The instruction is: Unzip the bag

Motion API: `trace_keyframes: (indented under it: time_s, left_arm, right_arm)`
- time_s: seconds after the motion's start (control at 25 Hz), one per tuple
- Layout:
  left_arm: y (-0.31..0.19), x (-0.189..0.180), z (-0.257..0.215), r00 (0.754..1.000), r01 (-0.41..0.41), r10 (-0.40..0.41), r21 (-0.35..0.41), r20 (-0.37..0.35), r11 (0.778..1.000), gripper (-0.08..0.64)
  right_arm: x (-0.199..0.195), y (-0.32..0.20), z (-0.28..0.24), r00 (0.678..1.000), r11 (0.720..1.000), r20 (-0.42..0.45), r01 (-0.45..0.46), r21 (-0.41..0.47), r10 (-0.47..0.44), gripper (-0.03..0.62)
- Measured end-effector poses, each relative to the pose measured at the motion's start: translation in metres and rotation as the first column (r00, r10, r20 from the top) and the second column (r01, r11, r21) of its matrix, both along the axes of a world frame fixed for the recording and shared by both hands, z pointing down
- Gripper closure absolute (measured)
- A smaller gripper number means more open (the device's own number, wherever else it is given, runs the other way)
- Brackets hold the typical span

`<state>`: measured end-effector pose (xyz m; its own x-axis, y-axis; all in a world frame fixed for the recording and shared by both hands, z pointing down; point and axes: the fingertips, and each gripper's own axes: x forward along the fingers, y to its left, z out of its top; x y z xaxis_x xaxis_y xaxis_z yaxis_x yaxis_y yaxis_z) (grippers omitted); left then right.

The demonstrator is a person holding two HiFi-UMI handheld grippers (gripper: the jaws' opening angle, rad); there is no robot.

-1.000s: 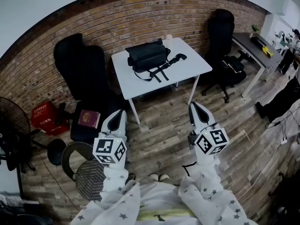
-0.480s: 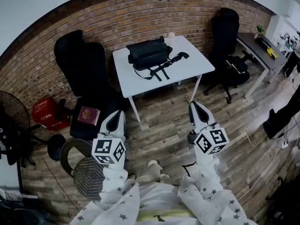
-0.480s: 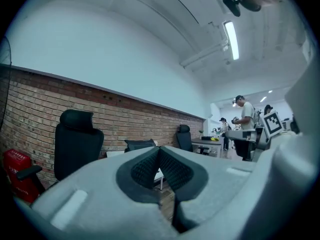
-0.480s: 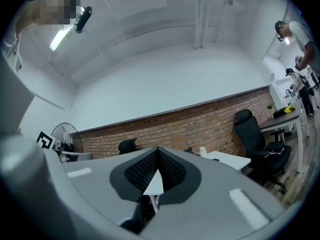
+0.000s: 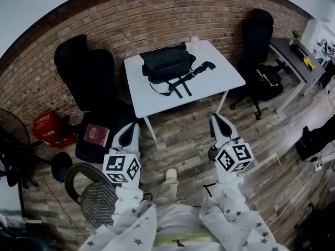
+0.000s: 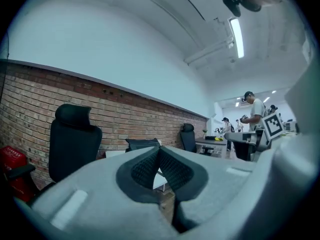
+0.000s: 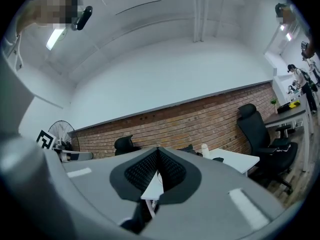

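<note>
Way out ahead of both sets of jaws, the black bag (image 5: 166, 63) sits on the white table (image 5: 214, 80) by the brick wall (image 5: 131, 20). It's well apart from either gripper, roughly in line with the gap between them. Its strap (image 5: 180, 82) trails off the bag toward the jaws' side of the table. Can't tell from here whether the zip is open at all. The left gripper (image 5: 131, 125) is fully closed, pads pressed flat together with nothing between them, tips pointing over the wood floor (image 5: 183, 140). Same deal with the right gripper (image 5: 215, 118): jaws closed tight and holding nothing. In the left gripper view the bag shows just past the tips, with a black office chair (image 5: 86, 72) off to the left of them. In the right gripper view the table edge shows behind the closed pads, with a small white bottle (image 5: 194, 40) a bit right of the tips and another black chair (image 5: 259, 35) further right. There's also a dark red book (image 5: 96, 135) on the seat just left of the left jaws.
</note>
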<state>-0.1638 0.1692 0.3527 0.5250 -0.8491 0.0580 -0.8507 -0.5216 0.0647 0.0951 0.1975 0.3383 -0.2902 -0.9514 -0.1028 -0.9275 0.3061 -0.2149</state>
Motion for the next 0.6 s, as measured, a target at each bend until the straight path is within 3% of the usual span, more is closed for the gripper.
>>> trace_keyframes:
  time_s: [0.6]
  left_arm:
    - [-0.149,0.005,0.006,1.000,-0.030,0.029,-0.025,-0.011,0.999,0.561]
  right_arm:
    - [-0.011,-0.149,0.006,1.000,0.999,-0.018,0.014,-0.034,-0.014,0.586]
